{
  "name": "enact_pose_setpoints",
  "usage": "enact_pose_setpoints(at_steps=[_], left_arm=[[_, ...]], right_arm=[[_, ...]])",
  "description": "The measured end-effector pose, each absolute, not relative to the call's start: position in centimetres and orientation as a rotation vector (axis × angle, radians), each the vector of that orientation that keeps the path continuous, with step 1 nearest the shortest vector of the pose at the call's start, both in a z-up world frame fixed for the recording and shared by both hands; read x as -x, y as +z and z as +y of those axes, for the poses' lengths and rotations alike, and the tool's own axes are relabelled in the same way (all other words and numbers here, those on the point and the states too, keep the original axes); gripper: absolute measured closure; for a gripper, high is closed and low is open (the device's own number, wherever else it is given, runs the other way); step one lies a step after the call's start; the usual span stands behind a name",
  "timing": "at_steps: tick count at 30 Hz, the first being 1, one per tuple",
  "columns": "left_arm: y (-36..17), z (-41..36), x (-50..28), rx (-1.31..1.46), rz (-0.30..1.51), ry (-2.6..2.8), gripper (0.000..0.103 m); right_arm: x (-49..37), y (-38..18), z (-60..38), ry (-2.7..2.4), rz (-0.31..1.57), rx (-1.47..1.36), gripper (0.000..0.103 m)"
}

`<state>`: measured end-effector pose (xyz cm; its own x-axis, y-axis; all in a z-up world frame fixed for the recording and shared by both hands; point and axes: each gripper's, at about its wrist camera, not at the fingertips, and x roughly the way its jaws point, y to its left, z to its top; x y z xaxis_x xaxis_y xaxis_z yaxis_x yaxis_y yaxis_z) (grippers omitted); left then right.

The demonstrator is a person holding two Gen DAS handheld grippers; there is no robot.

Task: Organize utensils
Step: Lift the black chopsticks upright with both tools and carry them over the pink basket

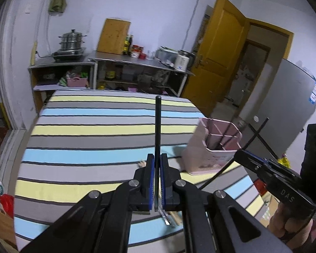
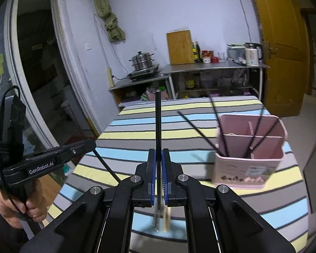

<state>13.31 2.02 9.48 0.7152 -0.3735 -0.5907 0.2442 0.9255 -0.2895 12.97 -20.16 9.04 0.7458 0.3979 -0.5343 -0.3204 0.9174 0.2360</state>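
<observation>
My left gripper (image 1: 157,158) is shut on a black chopstick (image 1: 158,124) that stands up from its blue pads. In the right wrist view, my right gripper (image 2: 158,154) is likewise shut on a black chopstick (image 2: 158,122). A pink divided utensil holder (image 2: 250,162) stands on the striped table (image 2: 137,130) to the right, with several black chopsticks (image 2: 257,132) leaning in it. From the left wrist view, the holder (image 1: 208,154) is right of my left gripper, and the right gripper (image 1: 247,160) hovers beside it with its chopstick (image 1: 255,135) slanting. The left gripper (image 2: 90,145) shows at far left, above the table's left edge.
Pale wooden utensil ends (image 2: 167,219) lie on the cloth beneath my right gripper, blurred. Behind the table stands a steel counter (image 1: 124,60) with a steamer pot (image 1: 71,40), cutting board and kettle. A yellow door (image 1: 219,48) and a grey fridge (image 1: 284,105) are to the right.
</observation>
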Motion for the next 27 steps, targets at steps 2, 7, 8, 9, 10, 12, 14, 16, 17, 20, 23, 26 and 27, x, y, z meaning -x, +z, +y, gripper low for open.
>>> enact_pose_setpoints(at_steps=[2,7,8,9,10,12,14,16,17,20,23,26,27], left_arm=[[9.5,0.7,-13.1,0.188,0.700,-0.367,0.097],[9.7,-2.4,-13.4,0.173,0.713,-0.439,0.097],[9.8,-3.0,-13.6,0.173,0.714,-0.454,0.097],[10.0,-3.5,-13.7,0.173,0.715,-0.468,0.097],[10.2,-4.1,-13.9,0.172,0.714,-0.480,0.097],[10.8,-5.0,-14.3,0.170,0.708,-0.505,0.097],[11.5,-5.8,-14.5,0.170,0.697,-0.530,0.097],[12.4,-6.6,-14.9,0.164,0.682,-0.550,0.097],[12.9,-7.0,-15.2,0.164,0.675,-0.559,0.097],[14.1,-7.8,-16.3,0.176,0.660,-0.579,0.097],[15.7,-8.4,-17.3,0.181,0.634,-0.589,0.097],[16.8,-8.7,-18.4,0.184,0.609,-0.588,0.097],[17.2,-8.8,-18.7,0.185,0.600,-0.587,0.097]], right_arm=[[-12.7,9.0,-21.0,0.379,0.615,-0.139,0.097],[-12.0,9.4,-23.6,0.334,0.607,-0.150,0.097],[-11.9,9.5,-24.1,0.324,0.604,-0.151,0.097],[-11.8,9.8,-24.7,0.312,0.599,-0.154,0.097],[-11.8,10.0,-25.2,0.303,0.594,-0.156,0.097],[-11.8,10.5,-26.3,0.282,0.582,-0.164,0.097],[-11.9,11.0,-27.2,0.263,0.572,-0.171,0.097],[-12.1,11.8,-28.2,0.241,0.555,-0.178,0.097],[-12.1,12.0,-28.7,0.232,0.547,-0.182,0.097],[-12.6,13.1,-29.9,0.207,0.520,-0.190,0.097],[-13.1,14.3,-30.9,0.187,0.490,-0.198,0.097],[-13.9,15.6,-31.5,0.171,0.454,-0.202,0.097],[-14.2,15.9,-31.7,0.167,0.446,-0.205,0.097]])
